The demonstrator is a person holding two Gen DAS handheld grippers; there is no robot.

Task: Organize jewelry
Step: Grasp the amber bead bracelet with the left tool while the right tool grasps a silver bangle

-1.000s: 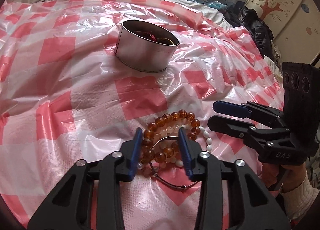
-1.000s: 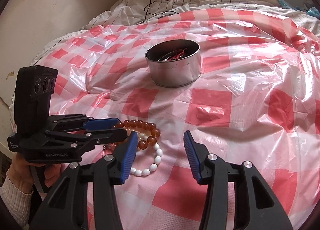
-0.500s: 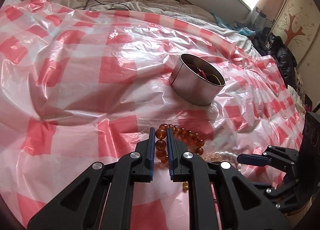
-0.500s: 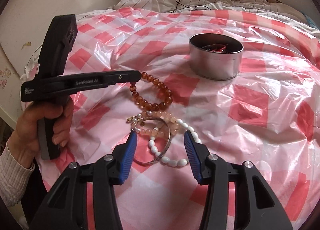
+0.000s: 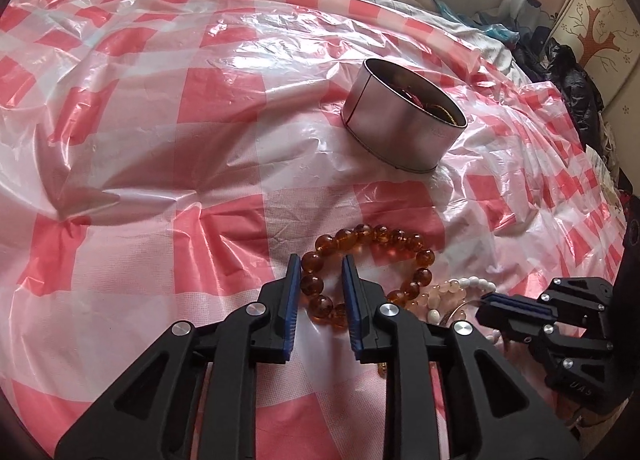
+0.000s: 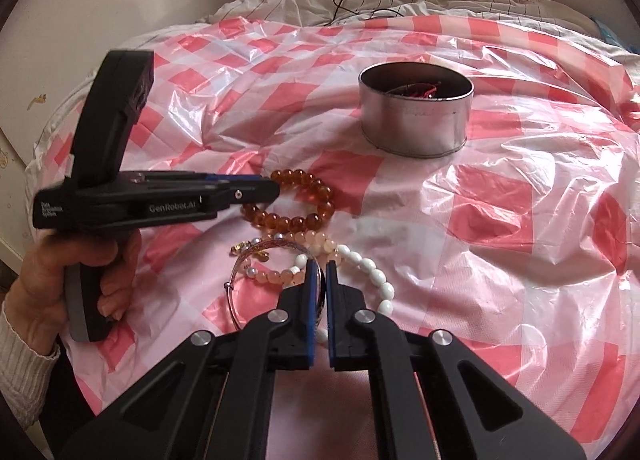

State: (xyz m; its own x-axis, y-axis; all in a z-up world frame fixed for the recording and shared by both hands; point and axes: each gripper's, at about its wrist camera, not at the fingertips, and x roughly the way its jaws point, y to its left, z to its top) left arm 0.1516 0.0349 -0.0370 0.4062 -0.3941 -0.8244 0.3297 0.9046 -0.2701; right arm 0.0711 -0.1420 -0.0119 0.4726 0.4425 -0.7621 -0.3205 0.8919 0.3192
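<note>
**Two claws at a cluster of bracelets on a plastic-covered bed**

Left wrist view — The left claw [image 5: 319,292] straddles the near-left arc of the amber bead bracelet [image 5: 370,274], which lies on the red-and-white checked plastic sheet [image 5: 160,164] spread over the bed. Its jaws have just been opening; the blue pads [image 5: 291,300] stand slightly clear of the beads between them, so the claw is released. At 1 o'clock from the bracelet sits the round metal tin [image 5: 402,128], with jewelry inside. At 3 o'clock from the amber beads lie the pale pink bead bracelet [image 5: 444,292] and the white bead bracelet [image 5: 476,282], partly hidden by the right claw [image 5: 490,306], seen edge-on with its jaws together.

Right wrist view — The right claw [image 6: 319,284] is clenched on the thin silver bangle [image 6: 240,272], whose wire passes between the pads where it crosses the pink and white bracelets; its jaws have just closed. The white bead bracelet [image 6: 372,276] curves out at 2 o'clock from the fingertips. At 11 o'clock a hand [image 6: 60,280] in a cream knit sleeve [image 6: 20,344] holds the left claw [image 6: 270,188], its tip at the amber bracelet [image 6: 296,200]. The tin [image 6: 416,116] stands well apart, at 1 o'clock.
</note>
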